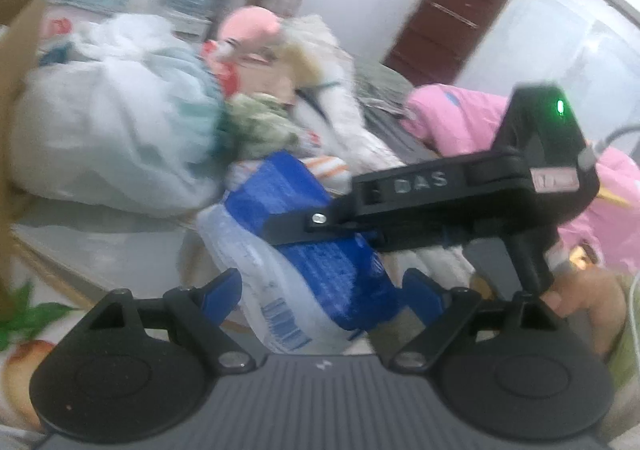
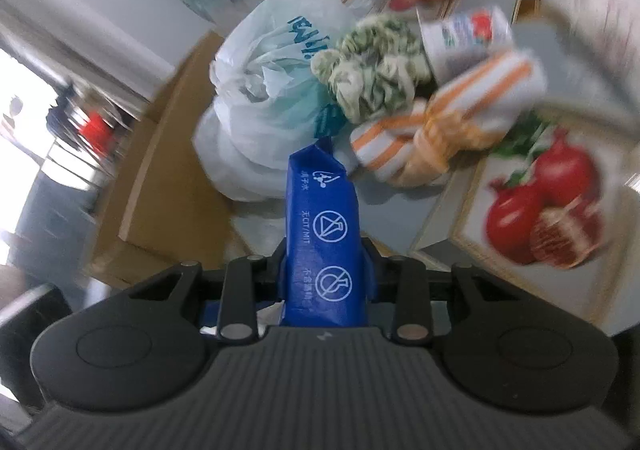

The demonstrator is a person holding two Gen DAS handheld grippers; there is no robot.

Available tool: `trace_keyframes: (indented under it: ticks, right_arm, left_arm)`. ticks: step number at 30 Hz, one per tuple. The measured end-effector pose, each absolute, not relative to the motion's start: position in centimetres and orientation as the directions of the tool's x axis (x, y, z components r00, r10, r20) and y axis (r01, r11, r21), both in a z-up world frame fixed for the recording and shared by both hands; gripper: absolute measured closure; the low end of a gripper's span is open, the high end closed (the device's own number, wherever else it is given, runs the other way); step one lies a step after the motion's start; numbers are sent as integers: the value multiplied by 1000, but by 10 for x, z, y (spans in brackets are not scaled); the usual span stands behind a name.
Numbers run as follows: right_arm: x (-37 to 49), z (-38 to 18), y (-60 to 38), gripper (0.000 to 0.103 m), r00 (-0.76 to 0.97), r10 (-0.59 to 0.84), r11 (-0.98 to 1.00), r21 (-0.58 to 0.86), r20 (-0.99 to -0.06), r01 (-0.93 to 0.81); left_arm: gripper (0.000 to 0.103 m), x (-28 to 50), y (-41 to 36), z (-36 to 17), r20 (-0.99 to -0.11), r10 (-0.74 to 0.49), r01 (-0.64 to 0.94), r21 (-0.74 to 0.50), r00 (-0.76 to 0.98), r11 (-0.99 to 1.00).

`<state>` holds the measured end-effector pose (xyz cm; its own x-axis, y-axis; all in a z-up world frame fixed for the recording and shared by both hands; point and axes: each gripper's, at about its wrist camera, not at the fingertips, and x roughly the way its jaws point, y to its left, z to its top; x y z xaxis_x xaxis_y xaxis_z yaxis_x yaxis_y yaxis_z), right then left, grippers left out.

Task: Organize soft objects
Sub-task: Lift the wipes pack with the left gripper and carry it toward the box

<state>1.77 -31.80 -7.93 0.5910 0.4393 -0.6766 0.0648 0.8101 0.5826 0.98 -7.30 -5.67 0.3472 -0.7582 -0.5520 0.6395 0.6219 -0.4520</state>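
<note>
A blue and white soft pack (image 1: 316, 250) hangs between the two grippers. My right gripper (image 2: 326, 270) is shut on the blue pack (image 2: 322, 234) and comes in from the right in the left wrist view (image 1: 320, 222). My left gripper (image 1: 324, 290) is open, its blue fingers (image 1: 222, 292) on either side of the pack's lower end without pressing it. Behind lie a white plastic bag (image 2: 260, 90), a green-white cloth bundle (image 2: 372, 66), an orange-striped towel (image 2: 452, 110) and a pink plush toy (image 1: 252, 34).
A cardboard box (image 2: 160, 170) stands at the left. A pink garment (image 1: 460, 118) lies at the right. The tablecloth shows printed pomegranates (image 2: 544, 206). A white can (image 2: 468, 38) lies by the towel. A brown door (image 1: 444, 22) is behind.
</note>
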Motion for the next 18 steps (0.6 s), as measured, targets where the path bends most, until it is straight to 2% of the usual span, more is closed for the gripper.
trace_keyframes:
  ticks: [4, 7, 8, 11, 18]
  right_arm:
    - [19, -65, -307, 69, 559, 348, 888, 455, -752, 59]
    - [22, -63, -302, 66, 543, 320, 902, 424, -776, 75]
    - [23, -63, -300, 62, 544, 320, 902, 426, -776, 76]
    - [27, -64, -301, 50, 547, 375, 862, 499, -749, 91]
    - [24, -67, -306, 45, 556, 500, 755, 649, -664, 96]
  left_arm:
    - [15, 7, -84, -64, -550, -779, 652, -478, 301, 589]
    - [14, 7, -86, -67, -543, -784, 657, -477, 301, 584]
    - [14, 7, -84, -68, -541, -788, 654, -487, 294, 579]
    - [14, 11, -79, -72, -542, -795, 632, -523, 272, 572]
    - [14, 22, -67, -81, -561, -790, 579, -567, 249, 585]
